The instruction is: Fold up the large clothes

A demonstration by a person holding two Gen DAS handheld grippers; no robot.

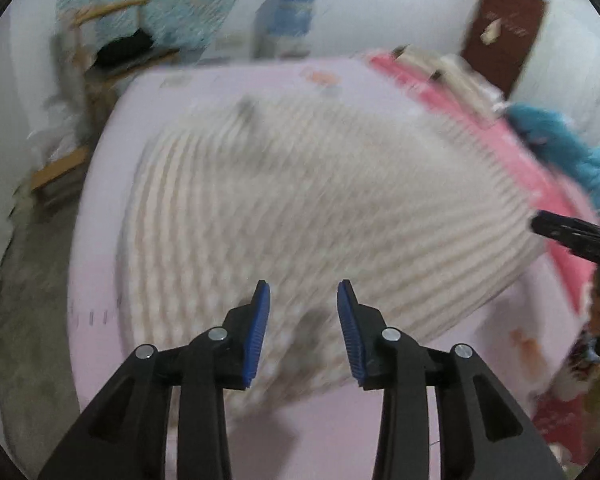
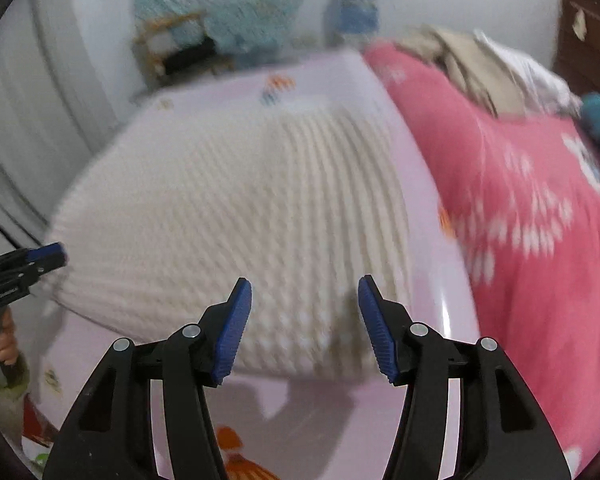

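Blue ribbed pads (image 1: 260, 332) on the left gripper (image 1: 303, 334) stand apart with nothing between them, poised over the near edge of a cream ribbed knit sweater (image 1: 308, 208) that lies flat on a pale lilac bedsheet (image 1: 340, 428). From the left wrist view the sweater spreads away from the fingertips toward the far side of the bed, its near edge just under and beyond the tips, and whether either tip touches the knit cannot be told through the blur. Over in the right wrist view, the right gripper (image 2: 305, 330) also has its jaws spread and empty, set wider than the left pair, hanging above the near right corner of the same sweater (image 2: 236, 216), with the hem showing between and just past the pads. Its shadow falls on the sheet (image 2: 260, 400) below the hem. The left gripper shows again at the left edge of that view (image 2: 40, 258), beside the sweater's left edge, with a hand (image 2: 4, 344) on its handle; the right gripper appears at the right edge of the left view (image 1: 568, 232), near the sweater's right side. A pink flowered blanket (image 2: 532, 216) lies beside the sweater on the right, apart from it, with beige and white clothes (image 2: 480, 68) heaped at its far end and a teal fuzzy item (image 1: 560, 140) near them.
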